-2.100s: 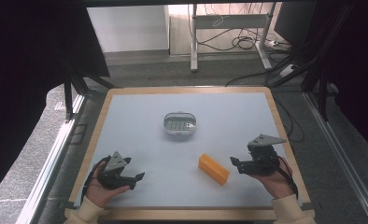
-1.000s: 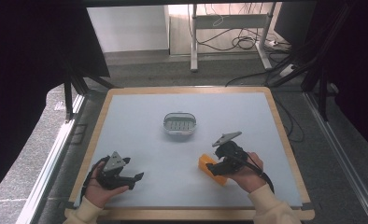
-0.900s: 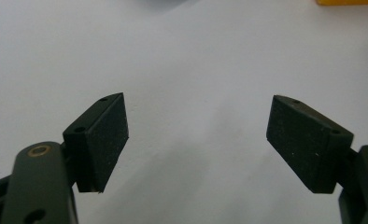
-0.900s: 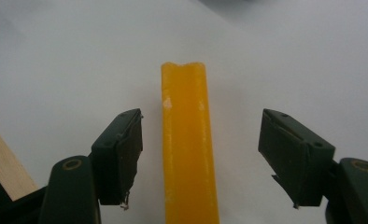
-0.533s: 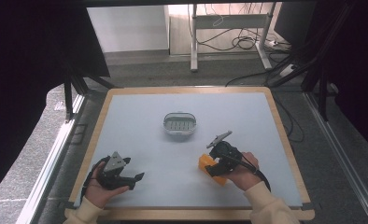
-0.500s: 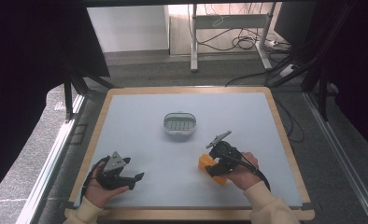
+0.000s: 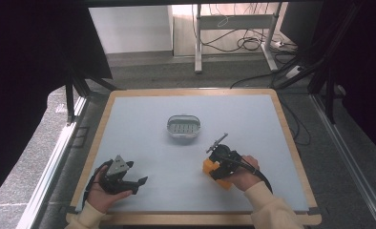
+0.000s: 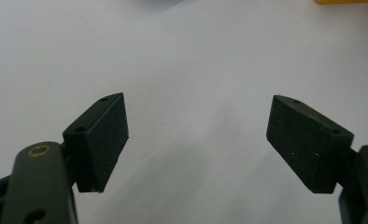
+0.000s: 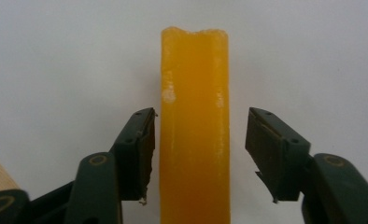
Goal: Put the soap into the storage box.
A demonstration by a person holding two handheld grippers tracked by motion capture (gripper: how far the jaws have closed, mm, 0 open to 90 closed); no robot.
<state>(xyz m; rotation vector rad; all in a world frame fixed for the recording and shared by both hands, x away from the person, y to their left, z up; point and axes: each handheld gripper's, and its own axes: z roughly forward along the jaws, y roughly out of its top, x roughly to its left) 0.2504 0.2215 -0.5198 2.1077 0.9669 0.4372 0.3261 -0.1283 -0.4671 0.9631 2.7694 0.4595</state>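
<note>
A: Two hand-held grippers in shot. Right hand-held gripper point(image 7: 214, 168) is down at the orange block point(image 7: 209, 167), near the front right of the table point(image 7: 143, 124).

B: Clamped on it?

A: Not quite. In the right gripper view the orange block point(image 9: 194, 126) runs lengthwise between the two jaws. Left pad sits just beside its side face, right pad has a clear gap. Jaws have just been closing in, block between them, no squeeze visible.

B: Block on the surface?

A: Yes, lying flat on the table, long axis along the gripper's line of sight. Far end looks rough and uneven.

B: Left side?

A: Left hand-held gripper point(image 7: 137, 183) held in the person's left hand point(image 7: 100, 191) at the front left of the table, well apart from the block. Jaws spread wide in the left gripper view, bare table between them, nothing held.

B: Anything else on the table?

A: One oval metal dish point(image 7: 183, 128) near the middle, farther back than the block, apart from both grippers.
</note>
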